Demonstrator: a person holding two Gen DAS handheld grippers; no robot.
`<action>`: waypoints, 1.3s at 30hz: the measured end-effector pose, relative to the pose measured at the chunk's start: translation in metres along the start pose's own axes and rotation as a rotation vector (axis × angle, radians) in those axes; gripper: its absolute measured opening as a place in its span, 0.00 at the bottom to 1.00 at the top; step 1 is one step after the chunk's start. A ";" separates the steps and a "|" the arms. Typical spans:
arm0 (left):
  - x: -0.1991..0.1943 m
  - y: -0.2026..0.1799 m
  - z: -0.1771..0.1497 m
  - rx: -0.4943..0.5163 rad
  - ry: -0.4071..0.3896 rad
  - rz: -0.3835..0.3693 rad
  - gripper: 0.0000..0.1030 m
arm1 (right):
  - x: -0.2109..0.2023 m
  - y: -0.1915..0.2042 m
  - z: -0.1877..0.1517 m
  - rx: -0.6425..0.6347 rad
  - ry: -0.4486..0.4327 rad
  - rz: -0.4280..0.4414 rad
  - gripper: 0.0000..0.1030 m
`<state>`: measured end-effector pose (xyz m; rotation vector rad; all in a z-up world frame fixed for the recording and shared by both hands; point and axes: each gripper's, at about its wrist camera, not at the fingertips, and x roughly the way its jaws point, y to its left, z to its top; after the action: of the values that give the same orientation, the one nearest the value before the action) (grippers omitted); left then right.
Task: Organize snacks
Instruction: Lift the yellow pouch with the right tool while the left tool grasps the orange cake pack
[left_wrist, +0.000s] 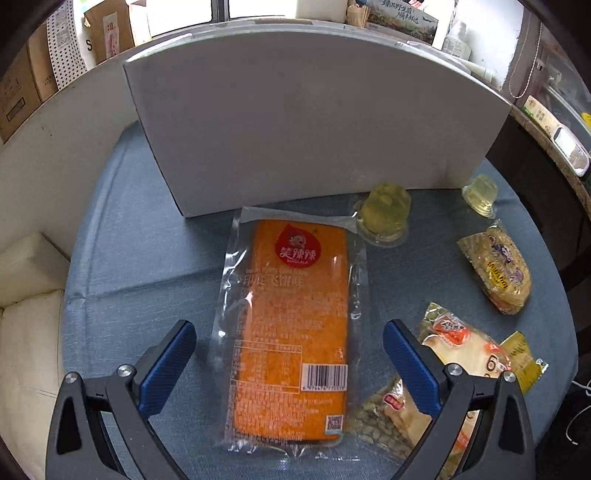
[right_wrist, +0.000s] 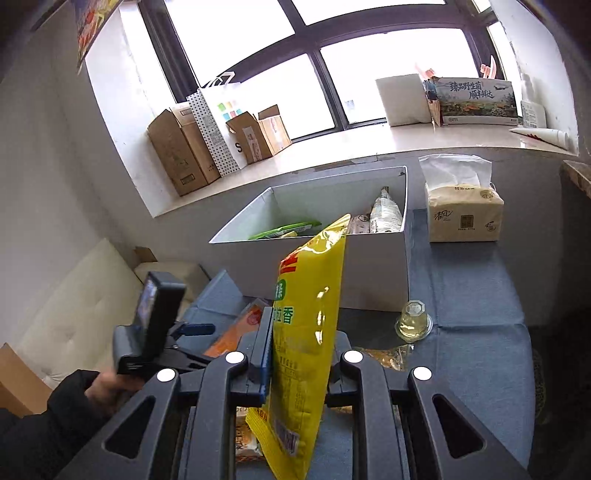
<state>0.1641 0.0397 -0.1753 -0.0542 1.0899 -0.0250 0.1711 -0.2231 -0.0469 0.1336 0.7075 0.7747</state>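
An orange vacuum-packed snack (left_wrist: 291, 332) lies flat on the blue cloth in front of the white box (left_wrist: 314, 122). My left gripper (left_wrist: 290, 365) hangs open above it, one blue finger on each side, pads apart from the pack. In the right wrist view my right gripper (right_wrist: 301, 350) is shut on a yellow snack bag (right_wrist: 306, 332), held upright above the table. The white box (right_wrist: 373, 273) stands behind it, open at the top, with several snacks inside. The left gripper's body (right_wrist: 155, 325) and a sleeved hand show at lower left.
Two jelly cups (left_wrist: 384, 214) (left_wrist: 480, 194), a yellow wrapped snack (left_wrist: 496, 269) and more packets (left_wrist: 458, 343) lie right of the orange pack. A tissue pack (right_wrist: 463, 214) sits right of the box. A cream sofa (left_wrist: 26, 325) borders the table's left; cardboard boxes (right_wrist: 181, 155) line the windowsill.
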 end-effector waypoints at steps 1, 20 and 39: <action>0.001 -0.002 0.000 0.013 -0.005 0.012 1.00 | -0.001 0.000 -0.002 0.008 -0.002 0.016 0.20; -0.057 0.010 -0.015 -0.008 -0.123 -0.016 0.61 | -0.007 0.007 -0.018 0.017 -0.008 0.087 0.20; -0.182 -0.006 0.051 -0.027 -0.386 -0.071 0.61 | 0.005 -0.007 0.044 0.053 -0.067 0.056 0.20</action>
<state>0.1249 0.0440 0.0098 -0.1168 0.7024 -0.0610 0.2052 -0.2184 -0.0186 0.2269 0.6635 0.8014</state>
